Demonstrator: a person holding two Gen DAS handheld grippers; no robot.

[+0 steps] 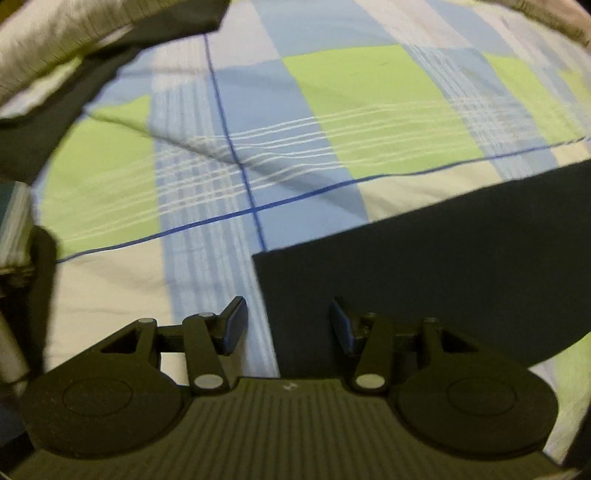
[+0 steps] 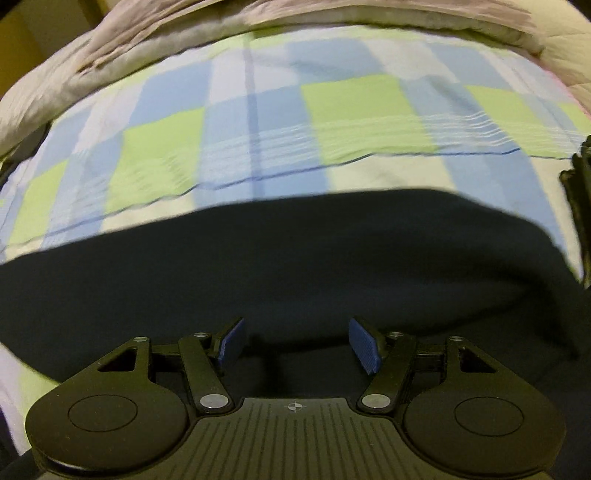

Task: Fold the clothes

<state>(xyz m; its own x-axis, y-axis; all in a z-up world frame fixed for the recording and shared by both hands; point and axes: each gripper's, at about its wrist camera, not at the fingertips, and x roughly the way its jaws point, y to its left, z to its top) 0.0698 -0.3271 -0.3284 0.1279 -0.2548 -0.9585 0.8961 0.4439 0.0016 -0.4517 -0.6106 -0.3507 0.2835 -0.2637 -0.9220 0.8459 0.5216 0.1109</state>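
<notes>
A checked bedsheet (image 1: 369,110) in blue, green and cream is spread over the bed; a pale quilt (image 2: 332,18) is bunched along its far edge; little of the room is shown. A dark navy garment (image 2: 258,258) is laid flat on the sheet, its near part cut off by the frame and its detail lost in blur. The left claw (image 1: 288,325) is held open at the garment's corner; the right claw (image 2: 297,345) is held open over the garment, gripping nothing.
</notes>
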